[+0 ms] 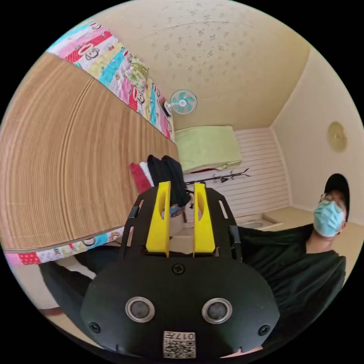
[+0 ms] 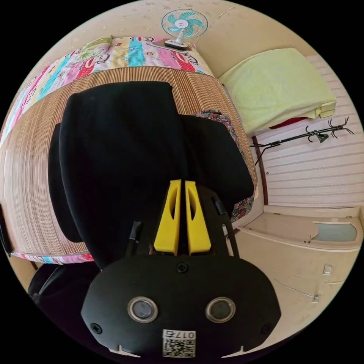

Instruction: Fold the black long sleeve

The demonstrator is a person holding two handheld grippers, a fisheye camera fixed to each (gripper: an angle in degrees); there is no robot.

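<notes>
A: Setting: a bedroom with a bed covered by a woven bamboo mat point(image 2: 26, 170) over a bright patterned sheet point(image 2: 125, 51), a small fan point(image 2: 184, 23) at the far end and a pale green quilt point(image 2: 273, 85) stacked against the wall.

B: Location of the black long sleeve point(image 2: 121, 151)?

A: In the right gripper view it lies on the mat in a compact, rounded-edge stack, folded over on itself in layers. A second dark piece sits just beside it on a floral cloth point(image 2: 227, 125) at the bed's edge. Whether that piece belongs to the same garment, cannot tell.

B: Right gripper point(image 2: 181, 197)?

A: Yellow jaws nearly together, only a thin slit between them, tips over the near edge of the shirt. Black on black there; whether fabric is pinched, cannot tell.

B: Left gripper point(image 1: 181, 203)?

A: Jaws clearly parted, nothing between them, held up off the bed and pointing toward a pile of clothes point(image 1: 159, 174) at the mat's corner. The person point(image 1: 303, 258) sits behind it. Judgement: the left is kept clear so the right can work the folded stack alone.
</notes>
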